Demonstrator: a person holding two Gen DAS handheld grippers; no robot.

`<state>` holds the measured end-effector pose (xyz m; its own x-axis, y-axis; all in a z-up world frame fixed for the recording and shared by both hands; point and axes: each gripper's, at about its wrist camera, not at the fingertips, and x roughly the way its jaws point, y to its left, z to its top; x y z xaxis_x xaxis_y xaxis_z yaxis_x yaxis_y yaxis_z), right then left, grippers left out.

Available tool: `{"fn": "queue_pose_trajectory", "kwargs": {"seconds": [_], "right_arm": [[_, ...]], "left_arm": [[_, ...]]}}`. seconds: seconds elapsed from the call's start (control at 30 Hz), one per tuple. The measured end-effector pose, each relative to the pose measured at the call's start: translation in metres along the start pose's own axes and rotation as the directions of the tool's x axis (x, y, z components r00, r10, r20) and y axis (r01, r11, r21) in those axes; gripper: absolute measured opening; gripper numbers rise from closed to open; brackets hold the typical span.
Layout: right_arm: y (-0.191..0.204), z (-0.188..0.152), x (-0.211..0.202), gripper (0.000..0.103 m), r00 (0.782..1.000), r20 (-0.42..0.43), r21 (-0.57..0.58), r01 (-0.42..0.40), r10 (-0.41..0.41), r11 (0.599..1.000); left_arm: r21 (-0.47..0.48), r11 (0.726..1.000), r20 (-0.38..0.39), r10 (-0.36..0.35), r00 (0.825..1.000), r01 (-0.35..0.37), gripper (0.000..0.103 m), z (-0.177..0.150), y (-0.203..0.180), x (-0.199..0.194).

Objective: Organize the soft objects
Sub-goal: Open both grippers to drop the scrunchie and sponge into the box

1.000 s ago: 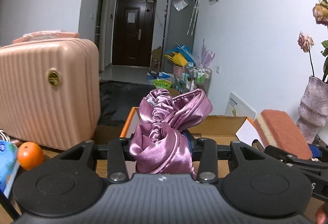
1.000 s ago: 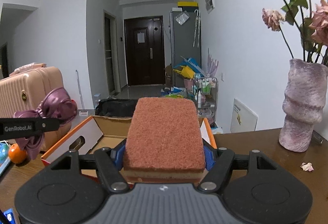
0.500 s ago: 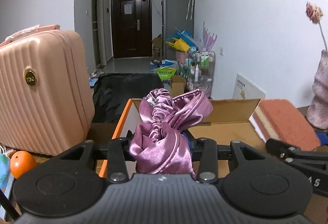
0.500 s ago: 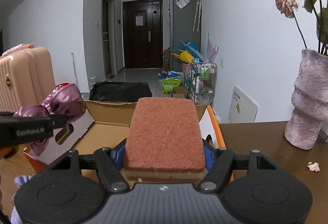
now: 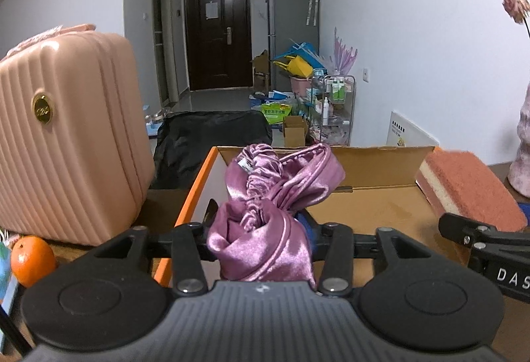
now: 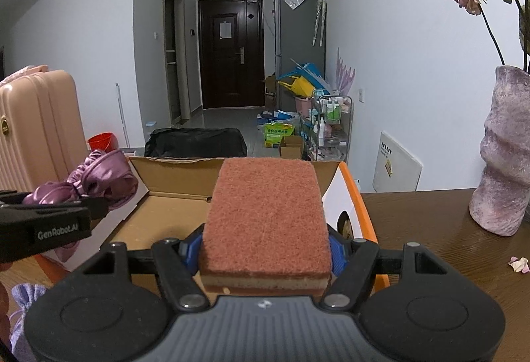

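Left jaws opening around scrunchie (image 5: pixel 265 222).

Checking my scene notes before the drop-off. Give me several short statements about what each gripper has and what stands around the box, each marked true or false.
1. The right gripper is closed on a sponge. True.
2. The left gripper is empty. False: purple satin cloth lies between its opening jaws.
3. The cardboard box is open. True.
4. An orange lies inside the box. False: it sits outside, by the pink suitcase.
5. A vase stands on the table. True.
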<state>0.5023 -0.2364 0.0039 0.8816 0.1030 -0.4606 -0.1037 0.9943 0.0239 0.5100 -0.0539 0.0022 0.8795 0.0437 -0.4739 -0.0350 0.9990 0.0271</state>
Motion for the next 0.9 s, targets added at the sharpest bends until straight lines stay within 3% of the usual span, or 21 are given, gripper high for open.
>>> {"fn": "queue_pose_trajectory", "kwargs": {"seconds": [0.07, 0.13, 0.2, 0.9], "right_arm": [[0.000, 0.000, -0.001, 0.076, 1.000, -0.001, -0.001, 0.007, -0.007, 1.000], [-0.002, 0.002, -0.001, 0.095, 1.000, 0.002, 0.003, 0.016, -0.016, 1.000], [-0.003, 0.002, -0.002, 0.098, 1.000, 0.008, 0.004, 0.020, -0.020, 1.000], [0.002, -0.007, -0.043, 0.103, 0.998, 0.057, -0.022, 0.007, -0.006, 1.000]], "left_arm": [[-0.007, 1.000, 0.014, 0.008, 1.000, -0.008, 0.069, 0.002, 0.003, -0.002], [-0.016, 1.000, 0.037, 0.019, 0.999, -0.018, 0.094, 0.002, 0.005, -0.007], [-0.028, 0.999, 0.063, 0.025, 0.998, -0.023, 0.103, 0.002, 0.004, -0.013], [-0.107, 0.994, 0.095, 0.021, 0.995, -0.010, 0.103, -0.003, 0.031, -0.059]]}}
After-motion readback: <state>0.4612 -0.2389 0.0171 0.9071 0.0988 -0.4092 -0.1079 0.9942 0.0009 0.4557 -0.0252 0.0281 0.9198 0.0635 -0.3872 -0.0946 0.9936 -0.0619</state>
